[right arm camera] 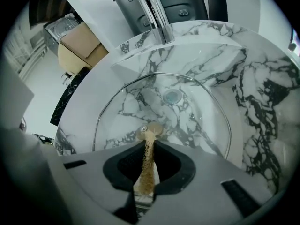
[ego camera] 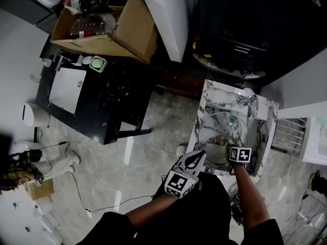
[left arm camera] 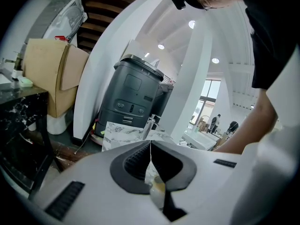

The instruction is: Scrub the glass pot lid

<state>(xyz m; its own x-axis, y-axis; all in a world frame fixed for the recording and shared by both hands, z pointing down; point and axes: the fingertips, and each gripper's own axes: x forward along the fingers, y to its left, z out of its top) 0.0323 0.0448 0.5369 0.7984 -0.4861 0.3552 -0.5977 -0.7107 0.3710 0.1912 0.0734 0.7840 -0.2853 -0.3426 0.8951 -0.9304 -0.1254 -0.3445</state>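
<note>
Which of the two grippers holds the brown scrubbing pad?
The right gripper: its jaws clamp the brown pad over the glass lid. The left gripper has its jaws together, no pad.

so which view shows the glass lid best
The right gripper view: the glass pot lid shows large, rim plain, with the scrubber at its centre. The head view shows it small in the sink; the left gripper view misses it.
</note>
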